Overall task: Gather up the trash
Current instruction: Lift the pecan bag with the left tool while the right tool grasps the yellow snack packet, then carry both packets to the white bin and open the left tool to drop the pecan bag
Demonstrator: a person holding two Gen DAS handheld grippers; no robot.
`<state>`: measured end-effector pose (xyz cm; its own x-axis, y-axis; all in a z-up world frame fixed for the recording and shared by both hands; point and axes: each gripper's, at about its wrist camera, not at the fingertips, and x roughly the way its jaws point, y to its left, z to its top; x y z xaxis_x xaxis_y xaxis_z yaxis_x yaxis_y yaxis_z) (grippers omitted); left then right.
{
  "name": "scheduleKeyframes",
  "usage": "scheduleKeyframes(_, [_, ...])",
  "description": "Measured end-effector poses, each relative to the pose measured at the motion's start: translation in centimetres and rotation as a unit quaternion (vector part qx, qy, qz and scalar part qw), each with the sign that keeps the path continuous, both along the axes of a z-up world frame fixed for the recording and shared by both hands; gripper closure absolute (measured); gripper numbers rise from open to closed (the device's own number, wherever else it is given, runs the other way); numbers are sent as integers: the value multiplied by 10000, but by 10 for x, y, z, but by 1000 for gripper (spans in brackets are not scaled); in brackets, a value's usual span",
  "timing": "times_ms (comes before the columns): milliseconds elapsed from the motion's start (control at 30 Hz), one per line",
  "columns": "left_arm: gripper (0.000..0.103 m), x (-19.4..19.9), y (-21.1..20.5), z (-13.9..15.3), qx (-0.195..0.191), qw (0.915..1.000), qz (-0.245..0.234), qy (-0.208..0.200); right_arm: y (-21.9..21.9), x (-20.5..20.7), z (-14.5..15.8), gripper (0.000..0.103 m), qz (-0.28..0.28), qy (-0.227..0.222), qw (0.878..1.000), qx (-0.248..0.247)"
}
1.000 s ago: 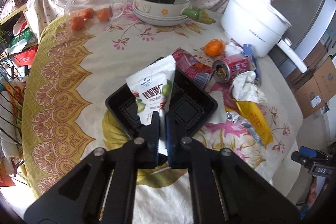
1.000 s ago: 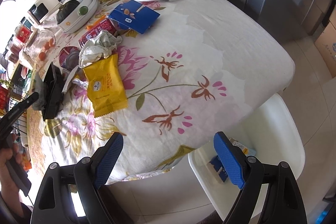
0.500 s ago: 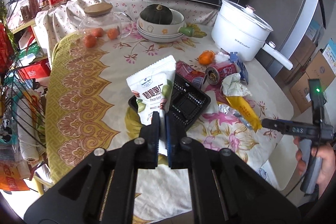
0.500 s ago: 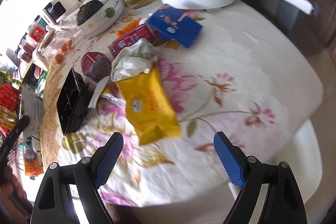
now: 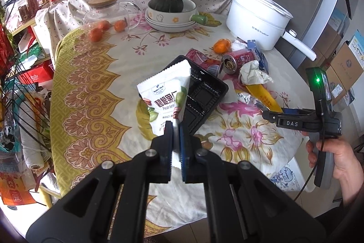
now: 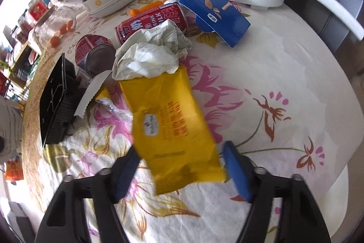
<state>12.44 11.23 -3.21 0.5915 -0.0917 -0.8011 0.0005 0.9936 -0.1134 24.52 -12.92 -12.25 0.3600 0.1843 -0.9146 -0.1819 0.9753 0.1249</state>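
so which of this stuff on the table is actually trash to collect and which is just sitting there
Trash to collect:
- white snack bag, held
- yellow wrapper
- crumpled paper
- red can
- blue carton
- black tray

Just sitting there:
- white cooker
- squash in bowls
- glass jar

The left hand-held gripper points steeply downward, its jaws clamped tight on a white snack pouch. The right hand-held gripper, gripped by a bare hand, tilts down too; its jaws have just been closing, straddling a yellow packet without pressing it.
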Motion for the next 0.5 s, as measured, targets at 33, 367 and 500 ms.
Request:
scheduleKeyframes(33, [96,0,-2,0,-3,10000,-21,5,-1,-2,0,43,42,27,10000,28])
scheduleKeyframes(367, [96,0,-35,1,-50,9994,-341,59,-40,-30,19,46,23,247,9994,226])
scheduleKeyframes(500, [96,2,-51,-1,-91,9986,-503,93,-65,-43,27,47,-54,252,9991,335])
